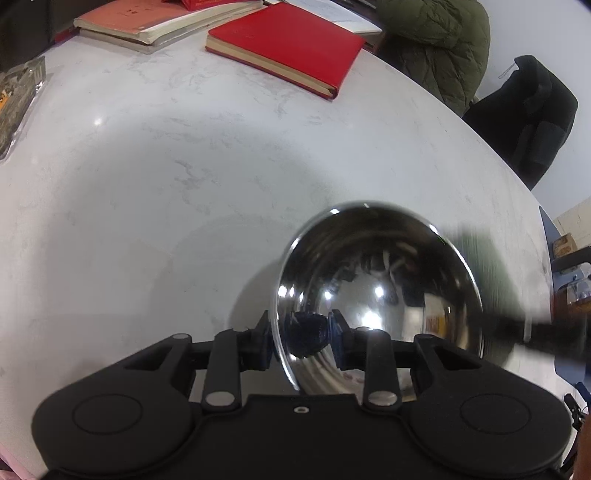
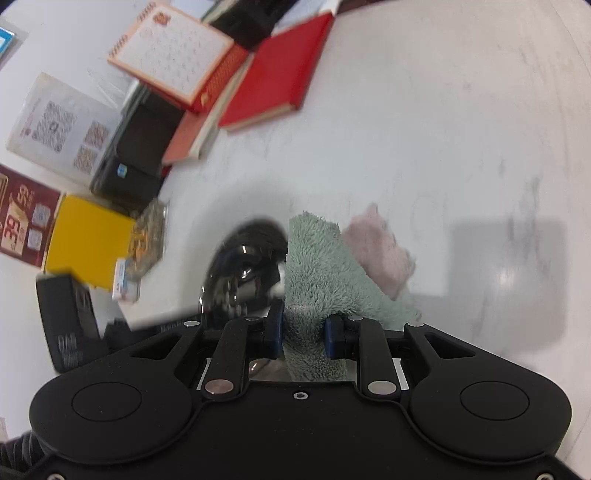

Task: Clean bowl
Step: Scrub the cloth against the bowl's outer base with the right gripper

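We see the left gripper (image 1: pixel 301 341) closed on the near-left rim of the bowl (image 1: pixel 380 295); one finger sits outside the wall, the other inside, with the thin steel edge pinched between the blue pads (image 1: pixel 338 332); the bowl is polished metal and round, so it has no long axis to speak of; it is tipped, its mouth turned toward the camera and somewhat to the right, so that we look straight into the mirrored inside; whether its far side touches the table (image 1: pixel 166 166) we cannot tell; a dark blurred streak crosses its right rim, too smeared to name. In the right wrist view the right gripper (image 2: pixel 303 336) is closed partway on a green cloth (image 2: pixel 321 273), the fluffy fold bunched between its two pads (image 2: pixel 275 332); the cloth rises from the jaws away from the camera, its long axis running near to far, its far end standing above the bowl's (image 2: pixel 243 273) right edge and touching it; the bowl lies just left of the cloth here, blurred and dark; a pink cloth (image 2: pixel 376 247) lies just beyond and right of the green one, against it. Farther off on the white marble table, a red book (image 1: pixel 288 48) lies flat with its spine to the right in the left view; a second book (image 1: pixel 147 26) lies left of it; in the right view a yellow box (image 2: pixel 88 236) sits at the left.
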Tool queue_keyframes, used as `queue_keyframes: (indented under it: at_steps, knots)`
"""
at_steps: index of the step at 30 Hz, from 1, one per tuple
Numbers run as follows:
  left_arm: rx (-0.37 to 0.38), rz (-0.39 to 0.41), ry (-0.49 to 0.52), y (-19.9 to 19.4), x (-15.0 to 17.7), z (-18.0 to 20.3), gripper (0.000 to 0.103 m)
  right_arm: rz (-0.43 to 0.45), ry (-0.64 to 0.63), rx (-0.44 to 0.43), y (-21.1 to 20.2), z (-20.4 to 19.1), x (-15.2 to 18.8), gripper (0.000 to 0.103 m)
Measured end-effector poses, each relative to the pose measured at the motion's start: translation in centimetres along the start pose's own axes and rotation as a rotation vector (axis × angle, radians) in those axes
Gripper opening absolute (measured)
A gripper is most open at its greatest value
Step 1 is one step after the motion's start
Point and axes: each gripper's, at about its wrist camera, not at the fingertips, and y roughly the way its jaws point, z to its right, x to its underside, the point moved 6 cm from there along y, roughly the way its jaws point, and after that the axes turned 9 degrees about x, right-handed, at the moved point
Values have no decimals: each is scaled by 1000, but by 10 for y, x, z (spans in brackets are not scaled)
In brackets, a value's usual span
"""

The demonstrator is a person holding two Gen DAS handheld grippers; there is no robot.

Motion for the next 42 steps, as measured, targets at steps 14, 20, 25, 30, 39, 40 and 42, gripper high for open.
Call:
queue_keyframes:
  at_steps: [14,20,25,30,39,40,42]
  knots:
    - [17,69,48,-13,-11,4,26,0,89,-29,-5,19,26,21]
    - [14,83,84,-13,-26,7,25,11,74,-21,-6,15,31,21]
    - [-7,66,39,-17,-15,-3,10,14,29,24,0,9,31,21]
    - [-10,13,53,-27,4,-4,12,16,-58,54,9,2,13,18]
    - [14,31,112,-11,-29,0,20,-27,-61,44,2,-1,22,18]
    - [19,33,109,-8,-29,0,20,-30,-62,46,1,-1,22,18]
    - [25,33,105,-8,-26,-1,15,-29,-77,71,4,-2,19,18]
